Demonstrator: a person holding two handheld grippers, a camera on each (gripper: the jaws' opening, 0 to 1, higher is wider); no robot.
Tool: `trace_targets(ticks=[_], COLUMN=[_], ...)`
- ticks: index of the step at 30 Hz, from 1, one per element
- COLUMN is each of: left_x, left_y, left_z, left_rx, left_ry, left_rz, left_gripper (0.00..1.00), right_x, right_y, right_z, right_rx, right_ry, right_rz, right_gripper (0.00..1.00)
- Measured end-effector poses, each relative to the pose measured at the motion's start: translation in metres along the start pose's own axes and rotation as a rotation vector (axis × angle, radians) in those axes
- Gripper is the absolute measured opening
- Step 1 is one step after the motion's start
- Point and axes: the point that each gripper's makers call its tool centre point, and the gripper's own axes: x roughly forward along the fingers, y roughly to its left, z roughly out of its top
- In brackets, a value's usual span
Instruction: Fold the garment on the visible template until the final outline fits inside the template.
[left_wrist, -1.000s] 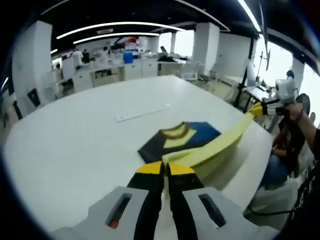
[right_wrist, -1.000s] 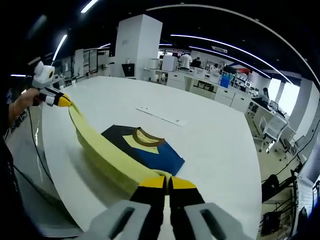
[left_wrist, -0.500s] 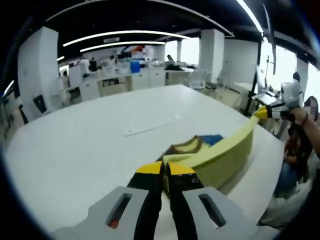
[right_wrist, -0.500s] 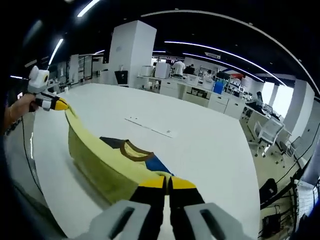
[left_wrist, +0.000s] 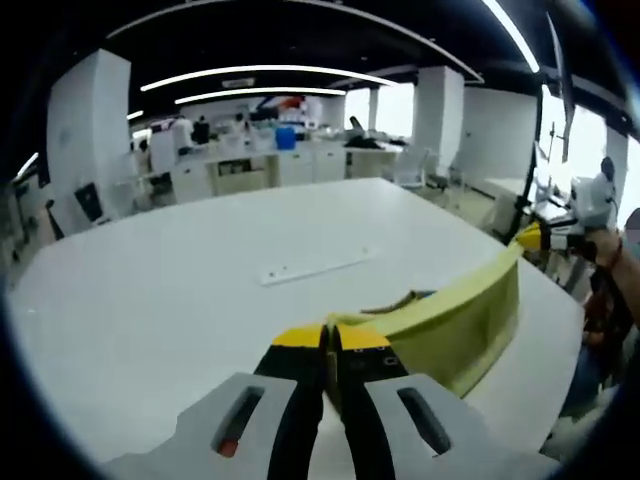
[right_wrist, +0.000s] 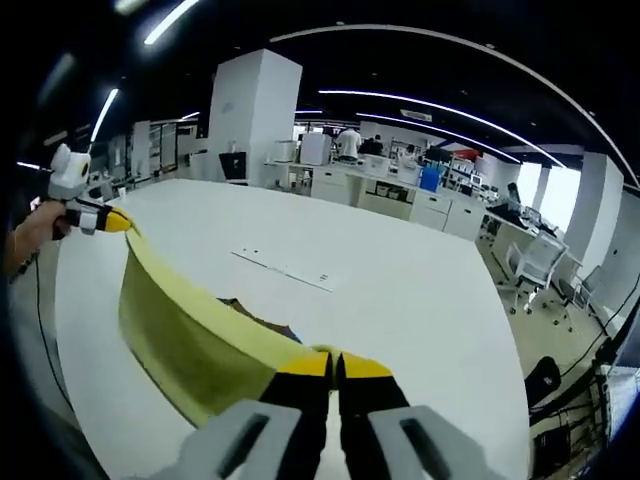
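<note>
White table (left_wrist: 150, 300) carries a flat strip (left_wrist: 315, 267). Garment (left_wrist: 460, 320), yellow side showing, hangs stretched above the table between both grippers. Left gripper (left_wrist: 330, 338) and right gripper (right_wrist: 335, 362) each closed, pinching a garment corner.

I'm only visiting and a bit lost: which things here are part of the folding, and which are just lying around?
In the job:
- yellow garment, lifted along one edge
- left gripper, shut on it
- right gripper, shut on it
- white table

Lying about:
- white strip on the table
- office chairs
</note>
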Motion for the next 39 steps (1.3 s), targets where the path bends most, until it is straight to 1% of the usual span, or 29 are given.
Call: trace_targets(ticks=[3, 4, 5, 6, 9, 10, 11, 12, 14, 16, 17, 19, 20, 22, 24, 26, 28, 29, 31, 35, 39], left_x=[0.009, 0.012, 0.016, 0.020, 0.032, 0.034, 0.042, 0.046, 0.045, 0.056, 0.056, 0.062, 0.067, 0.068, 0.079, 0.086, 0.092, 0.094, 0.101, 0.110, 0.117], left_y=[0.002, 0.002, 0.004, 0.004, 0.005, 0.007, 0.014, 0.017, 0.016, 0.024, 0.022, 0.025, 0.027, 0.024, 0.029, 0.032, 0.036, 0.035, 0.037, 0.039, 0.045], left_z=[0.000, 0.001, 0.002, 0.003, 0.000, -0.001, -0.001, -0.003, -0.010, -0.017, -0.024, -0.032, -0.038, -0.044, -0.052, -0.059, -0.063, -0.067, -0.072, -0.084, -0.094], left_rx=[-0.009, -0.038, -0.039, -0.036, -0.030, -0.035, -0.053, -0.070, -0.083, -0.085, -0.090, -0.116, -0.134, -0.130, -0.116, -0.134, -0.137, -0.139, -0.131, -0.109, -0.114], left_ry=[-0.004, -0.004, -0.008, -0.010, -0.006, -0.004, -0.002, -0.004, 0.005, 0.013, 0.015, 0.027, 0.039, 0.042, 0.048, 0.059, 0.058, 0.067, 0.065, 0.087, 0.103], left_rz=[0.006, 0.015, 0.012, 0.012, 0.028, 0.034, 0.038, 0.044, 0.054, 0.067, 0.070, 0.073, 0.077, 0.078, 0.091, 0.103, 0.112, 0.114, 0.119, 0.133, 0.136], left_gripper=[0.00, 0.00, 0.00, 0.00, 0.00, 0.00, 0.00, 0.00, 0.00, 0.00, 0.00, 0.00, 0.00, 0.00, 0.00, 0.00, 0.00, 0.00, 0.00, 0.00, 0.00], right_x=[0.010, 0.014, 0.017, 0.026, 0.038, 0.040, 0.045, 0.047, 0.058, 0.065, 0.068, 0.074, 0.083, 0.093, 0.100, 0.107, 0.113, 0.117, 0.123, 0.132, 0.138], right_y=[-0.001, -0.001, -0.001, -0.010, -0.014, -0.015, -0.015, -0.013, -0.014, -0.010, -0.009, -0.009, -0.015, -0.016, -0.015, -0.014, -0.014, -0.014, -0.015, -0.016, -0.015], right_z=[-0.003, -0.005, -0.007, -0.008, -0.011, -0.012, -0.013, -0.014, -0.016, -0.021, -0.023, -0.028, -0.031, -0.037, -0.042, -0.048, -0.055, -0.058, -0.062, -0.071, -0.081], right_rx=[-0.001, 0.002, 0.004, -0.002, 0.013, 0.015, 0.017, 0.019, 0.018, 0.022, 0.022, 0.020, 0.025, 0.022, 0.027, 0.041, 0.059, 0.071, 0.074, 0.092, 0.094], right_ry=[0.010, 0.012, 0.018, 0.025, 0.025, 0.024, 0.022, 0.024, 0.026, 0.037, 0.037, 0.049, 0.062, 0.073, 0.086, 0.091, 0.109, 0.112, 0.116, 0.135, 0.157], right_rz=[-0.010, -0.017, -0.022, -0.032, -0.044, -0.046, -0.048, -0.048, -0.048, -0.046, -0.048, -0.054, -0.062, -0.069, -0.074, -0.071, -0.071, -0.075, -0.076, -0.079, -0.080], right_gripper=[0.00, 0.00, 0.00, 0.00, 0.00, 0.00, 0.00, 0.00, 0.00, 0.00, 0.00, 0.00, 0.00, 0.00, 0.00, 0.00, 0.00, 0.00, 0.00, 0.00, 0.00])
